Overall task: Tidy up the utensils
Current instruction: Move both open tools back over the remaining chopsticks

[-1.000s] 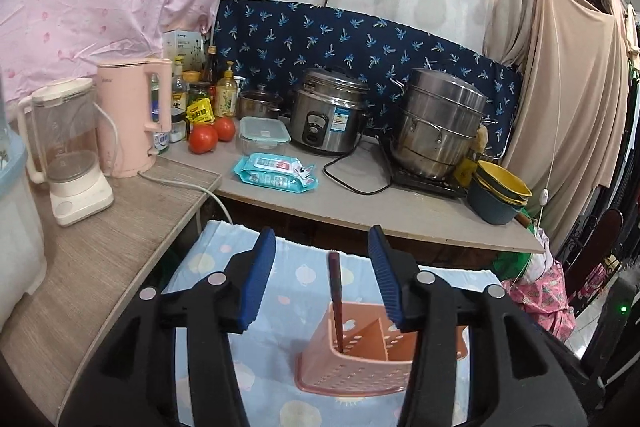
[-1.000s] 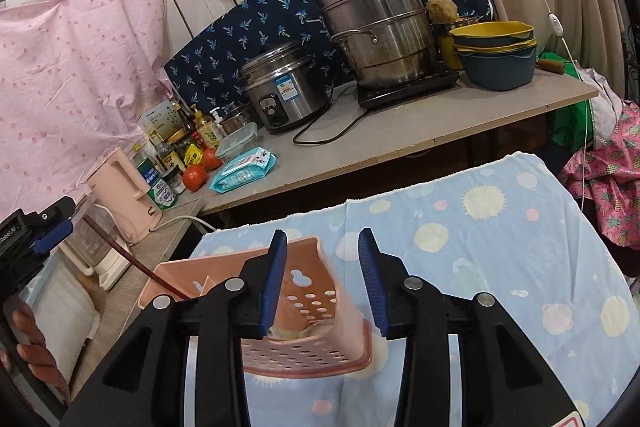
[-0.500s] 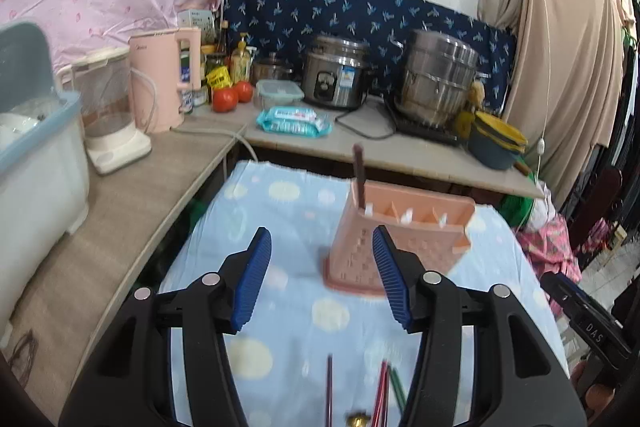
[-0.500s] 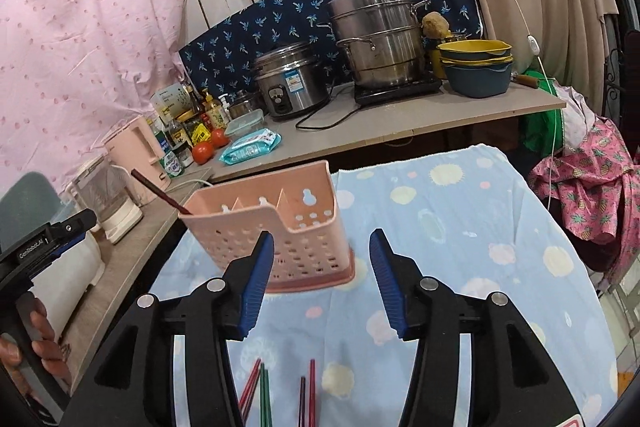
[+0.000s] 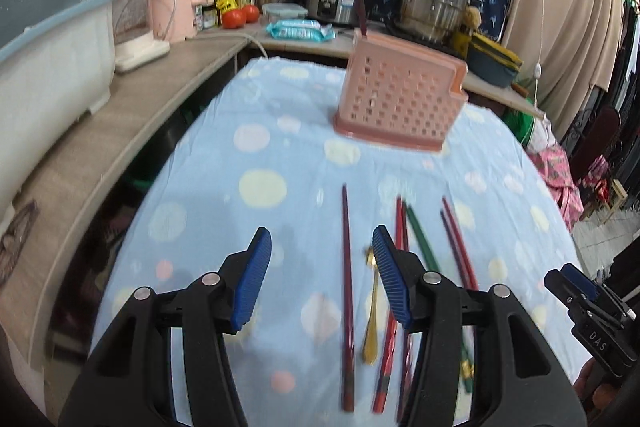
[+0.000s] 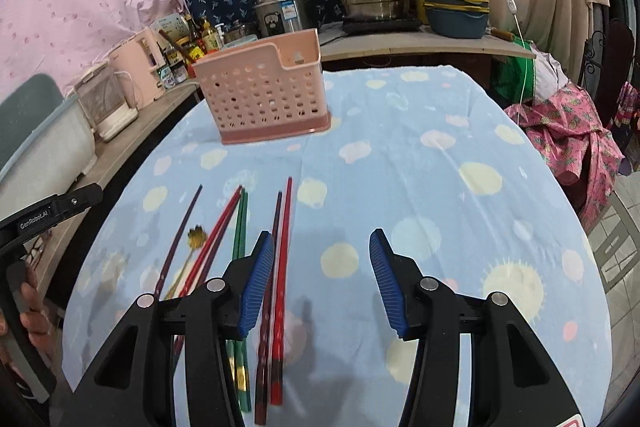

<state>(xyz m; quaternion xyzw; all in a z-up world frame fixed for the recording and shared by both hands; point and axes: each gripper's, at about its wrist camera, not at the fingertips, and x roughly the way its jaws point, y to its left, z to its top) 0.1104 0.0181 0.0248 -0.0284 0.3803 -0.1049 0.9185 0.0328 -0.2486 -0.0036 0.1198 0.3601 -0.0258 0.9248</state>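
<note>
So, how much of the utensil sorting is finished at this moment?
Barely started. One dark chopstick stands in the pink holder. Nothing is in hand: the left gripper and the right gripper are both open and empty. Left on the blue cloth: the loose chopsticks and the gold spoon.

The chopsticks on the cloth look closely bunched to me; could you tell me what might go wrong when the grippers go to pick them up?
1. The chopsticks lie nearly touching, so an open right gripper could pinch two at once or nudge a neighbour.
2. The gold spoon sits between sticks and may get dragged along.
3. The pink basket already holds one upright stick; another dropped at an angle might hit its rim.
</note>
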